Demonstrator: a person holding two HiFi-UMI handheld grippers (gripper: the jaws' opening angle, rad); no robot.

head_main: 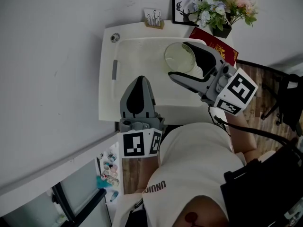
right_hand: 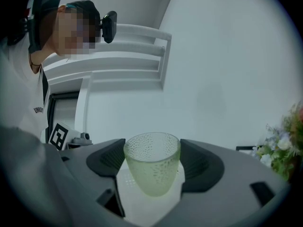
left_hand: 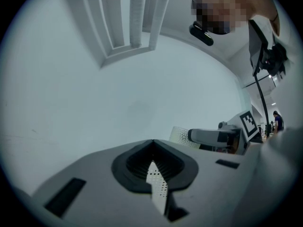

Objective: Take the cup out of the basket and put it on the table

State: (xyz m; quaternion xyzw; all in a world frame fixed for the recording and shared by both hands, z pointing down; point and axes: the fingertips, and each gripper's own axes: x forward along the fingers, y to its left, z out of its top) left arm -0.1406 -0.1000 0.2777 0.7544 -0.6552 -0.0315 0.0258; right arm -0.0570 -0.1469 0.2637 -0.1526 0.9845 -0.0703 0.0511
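Head view, right gripper [head_main: 182, 60]: I see it clamped on the cup [head_main: 176, 56], over the basket's [head_main: 108, 79] far right part.
Head view, left gripper [head_main: 140, 82]: at the basket's near edge.
Left gripper view: jaws pressed together, nothing between.
Right gripper view: cup upright between both pads.

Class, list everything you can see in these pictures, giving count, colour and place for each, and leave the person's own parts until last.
pale green dimpled translucent cup: one, pale green, between the right tongs, above the basket
white perforated rectangular basket: one, white, below both tongs
black-framed picture: one, black and white, behind the basket
pastel flower bunch in a dark pot: one, far right corner
red book: one, red, below the pot
left tongs: one, grey, shut, empty
right tongs: one, grey, shut on the cup
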